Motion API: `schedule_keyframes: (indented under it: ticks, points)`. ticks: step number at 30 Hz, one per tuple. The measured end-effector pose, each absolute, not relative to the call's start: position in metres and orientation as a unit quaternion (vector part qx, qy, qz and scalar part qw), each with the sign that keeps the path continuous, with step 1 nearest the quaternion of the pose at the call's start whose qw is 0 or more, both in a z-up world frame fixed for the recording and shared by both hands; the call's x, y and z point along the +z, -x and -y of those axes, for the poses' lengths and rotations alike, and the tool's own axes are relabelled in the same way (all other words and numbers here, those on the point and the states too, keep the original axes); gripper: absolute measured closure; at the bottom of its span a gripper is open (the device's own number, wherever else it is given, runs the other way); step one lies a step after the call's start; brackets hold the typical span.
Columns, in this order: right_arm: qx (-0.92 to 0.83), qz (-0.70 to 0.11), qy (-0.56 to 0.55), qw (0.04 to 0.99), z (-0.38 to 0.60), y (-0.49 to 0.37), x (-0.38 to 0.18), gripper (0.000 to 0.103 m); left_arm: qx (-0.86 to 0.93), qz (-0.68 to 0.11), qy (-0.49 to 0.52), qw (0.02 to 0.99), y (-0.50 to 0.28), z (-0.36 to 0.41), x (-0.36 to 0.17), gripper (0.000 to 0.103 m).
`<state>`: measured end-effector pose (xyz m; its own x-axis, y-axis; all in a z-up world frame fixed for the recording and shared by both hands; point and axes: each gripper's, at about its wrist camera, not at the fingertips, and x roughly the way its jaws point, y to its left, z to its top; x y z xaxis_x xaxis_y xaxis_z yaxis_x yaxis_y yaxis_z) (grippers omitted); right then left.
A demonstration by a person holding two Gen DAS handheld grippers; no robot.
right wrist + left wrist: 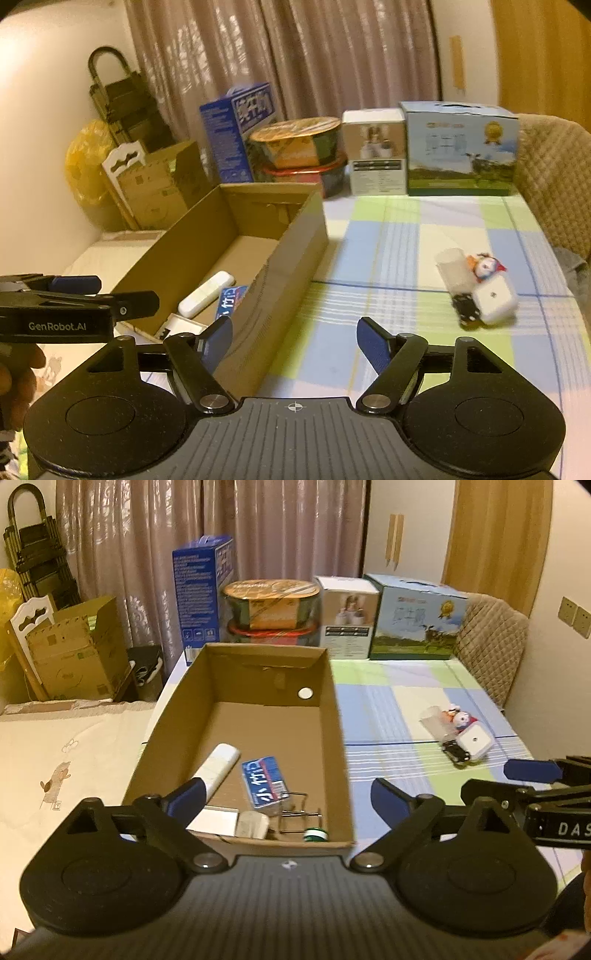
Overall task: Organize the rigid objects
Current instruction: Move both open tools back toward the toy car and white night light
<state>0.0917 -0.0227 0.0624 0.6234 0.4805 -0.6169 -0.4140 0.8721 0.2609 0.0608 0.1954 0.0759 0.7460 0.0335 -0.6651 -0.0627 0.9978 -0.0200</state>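
Both grippers are standing empty as I am looking through the two wrist cameras. I am seeing the left gripper (288, 801) with its blue pads spread wide, nothing between them, hanging over the near end of the cardboard box (334, 716). I am seeing the right gripper (293, 345) with its fingers apart too, a little less wide, nothing pinched, poised over the checked tablecloth (388, 236) just beside the box's right wall.

Inside the box I am making out a white tube (218, 771), a blue and red packet (264, 781), a white card (216, 819), a bent wire clip (299, 812) and a small green and white round thing (314, 835), all lying at the near end. Out on the cloth, well apart from the box, a small cluster is waiting: a clear cup (452, 271) on its side, a little toy figure (485, 266), a white square case (495, 301) and a small black item (467, 312), touching one another.

I am judging that I am between placements, some things boxed and that cluster not yet collected. Next I am planning to send the right gripper out to the cluster, since it sits on that side. That is calling for choosing one piece, probably the white case, lining the fingers across its narrow sides and closing without nudging the cup, which looks ready to roll.
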Motion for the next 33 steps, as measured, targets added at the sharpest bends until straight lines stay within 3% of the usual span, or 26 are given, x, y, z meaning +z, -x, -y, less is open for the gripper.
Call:
schedule_keyframes:
  ticks: [14,33]
  points:
    - [0.173,-0.338,-0.059,0.923,0.106,-0.049,0.064,0.026,-0.023,-0.329,0.008,0.944,-0.042,-0.122,0.092,0.001]
    - [0.093,-0.344,-0.075,0.931,0.193,-0.051,0.05,0.025,-0.071,-0.347,-0.006,0.935,-0.075,-0.038,0.066,0.001]
